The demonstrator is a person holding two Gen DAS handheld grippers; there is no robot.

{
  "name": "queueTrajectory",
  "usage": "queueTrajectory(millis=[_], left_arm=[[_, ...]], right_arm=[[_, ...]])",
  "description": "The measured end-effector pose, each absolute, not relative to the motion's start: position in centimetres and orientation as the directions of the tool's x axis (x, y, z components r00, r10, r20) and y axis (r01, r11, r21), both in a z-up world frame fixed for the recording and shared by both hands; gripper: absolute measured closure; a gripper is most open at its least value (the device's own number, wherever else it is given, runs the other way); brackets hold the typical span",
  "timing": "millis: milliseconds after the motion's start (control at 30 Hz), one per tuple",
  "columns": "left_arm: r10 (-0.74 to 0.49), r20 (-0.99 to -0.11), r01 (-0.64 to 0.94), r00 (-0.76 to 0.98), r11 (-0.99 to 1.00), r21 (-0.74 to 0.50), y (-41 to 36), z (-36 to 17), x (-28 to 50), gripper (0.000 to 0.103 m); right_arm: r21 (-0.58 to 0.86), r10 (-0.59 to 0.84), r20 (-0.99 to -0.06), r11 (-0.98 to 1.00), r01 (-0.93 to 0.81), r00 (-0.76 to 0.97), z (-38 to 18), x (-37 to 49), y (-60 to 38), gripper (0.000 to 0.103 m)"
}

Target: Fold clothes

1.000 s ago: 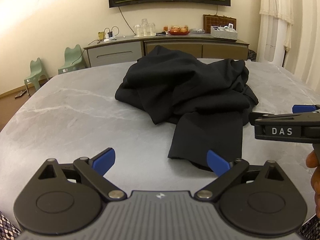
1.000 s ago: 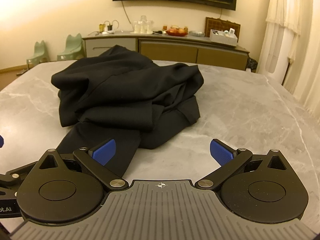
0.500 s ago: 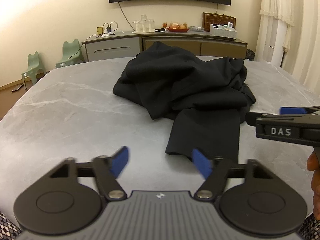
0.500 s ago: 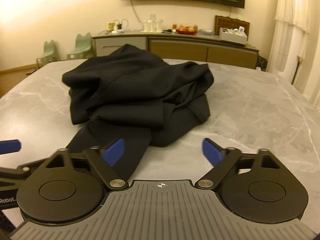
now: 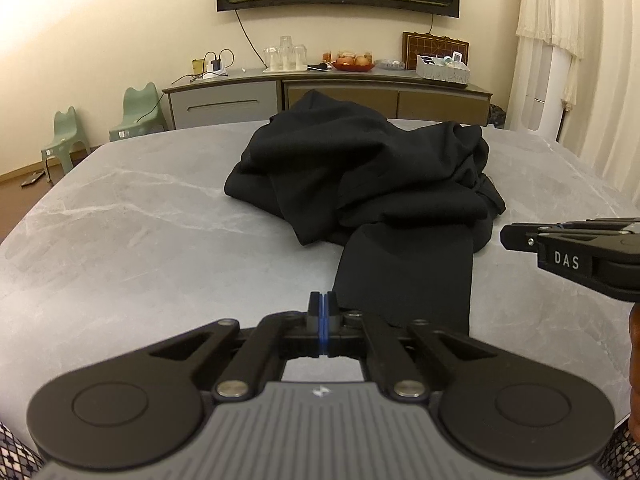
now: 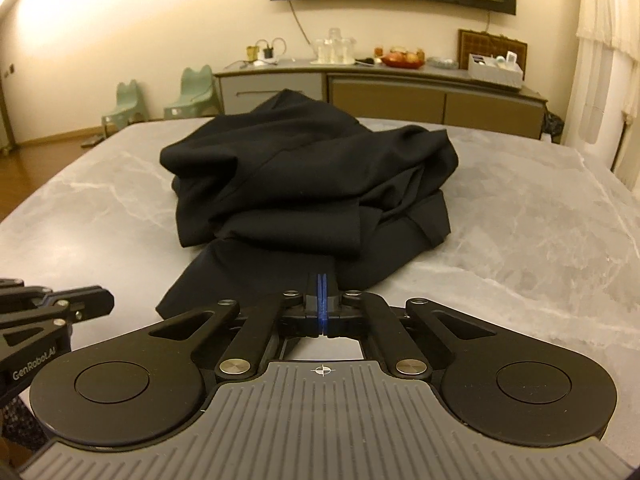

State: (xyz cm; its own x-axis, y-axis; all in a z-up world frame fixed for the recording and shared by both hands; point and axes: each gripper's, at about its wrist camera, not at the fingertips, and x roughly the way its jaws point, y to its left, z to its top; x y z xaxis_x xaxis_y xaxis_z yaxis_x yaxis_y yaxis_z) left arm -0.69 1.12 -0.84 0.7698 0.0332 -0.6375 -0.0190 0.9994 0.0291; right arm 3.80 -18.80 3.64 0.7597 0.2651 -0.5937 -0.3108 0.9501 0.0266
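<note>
A crumpled black garment (image 5: 360, 176) lies heaped mid-table, with one flat trouser leg (image 5: 404, 276) stretching toward me. My left gripper (image 5: 322, 300) is shut, blue pads pressed together with nothing between them, just left of the leg's near end. My right gripper (image 6: 321, 284) is shut too and holds nothing, hovering in front of the garment (image 6: 304, 184). In the left wrist view the right gripper (image 5: 506, 236) shows to the right of the leg. The right wrist view has the left gripper (image 6: 108, 300) left of the leg (image 6: 240, 276).
The grey marble table (image 5: 140, 240) spreads wide around the garment. Behind it stands a sideboard (image 5: 328, 92) with glasses, fruit and a box. Two green child chairs (image 5: 138, 114) sit at the far left, a curtain (image 5: 560, 40) hangs at the right.
Both grippers went from wide open to fully shut, closing on nothing. Neither hand shifted, and the garment lies as before.
</note>
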Motion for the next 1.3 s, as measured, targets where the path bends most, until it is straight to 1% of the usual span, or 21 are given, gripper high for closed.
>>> queueTrajectory(millis=[333,367,400,433,467,500,567,667,833,1033,1200,1300], left_arm=[[0.051,-0.634,-0.037,0.772,0.999,0.034,1.4,-0.6,-0.8,0.102],[0.056,-0.634,-0.040,0.771,0.998,0.039,1.3,-0.5,-0.8,0.102],[0.050,-0.633,-0.034,0.773,0.999,0.038,1.3,-0.5,-0.8,0.094],[0.045,-0.632,-0.029,0.774,0.999,0.036,1.2,-0.4,-0.8,0.087],[0.044,-0.632,-0.028,0.774,0.999,0.035,1.1,-0.4,-0.8,0.060],[0.043,-0.631,-0.027,0.775,0.999,0.034,1.1,-0.4,-0.9,0.029],[0.041,-0.611,-0.031,0.791,0.999,0.027,1.0,-0.3,-1.1,0.003],[0.031,-0.607,-0.032,0.794,0.999,0.009,1.0,-0.3,-1.0,0.001],[0.026,-0.634,-0.050,0.773,0.999,-0.019,1.5,-0.6,-0.6,0.001],[0.042,-0.633,-0.072,0.773,0.997,-0.023,2.7,0.7,0.8,0.000],[0.030,-0.638,-0.055,0.770,0.998,-0.019,3.7,1.9,3.6,0.000],[0.021,-0.660,-0.024,0.751,1.000,0.004,3.7,1.5,6.4,0.000]], right_arm=[[0.014,0.234,-0.597,0.959,-0.282,0.767,3.5,3.9,-19.1,0.103],[0.013,0.227,-0.599,0.962,-0.274,0.768,3.4,4.0,-19.3,0.101],[0.012,0.219,-0.601,0.964,-0.265,0.769,3.4,4.1,-19.4,0.092],[0.005,0.209,-0.599,0.966,-0.257,0.773,3.3,4.1,-19.4,0.087],[-0.001,0.199,-0.599,0.968,-0.250,0.776,3.3,4.2,-19.5,0.068],[-0.007,0.191,-0.592,0.970,-0.243,0.783,3.3,4.1,-19.6,0.044],[-0.019,0.177,-0.576,0.973,-0.230,0.798,3.4,4.0,-19.7,0.030],[-0.034,0.169,-0.566,0.973,-0.228,0.807,3.5,3.8,-19.6,0.021],[-0.036,0.166,-0.570,0.973,-0.226,0.805,3.6,3.9,-19.7,0.020],[-0.037,0.165,-0.569,0.974,-0.225,0.806,3.6,4.0,-19.7,0.018],[-0.047,0.149,-0.582,0.975,-0.216,0.799,3.1,4.6,-19.7,0.014],[-0.052,0.134,-0.592,0.978,-0.203,0.794,2.7,5.3,-19.8,0.014]])
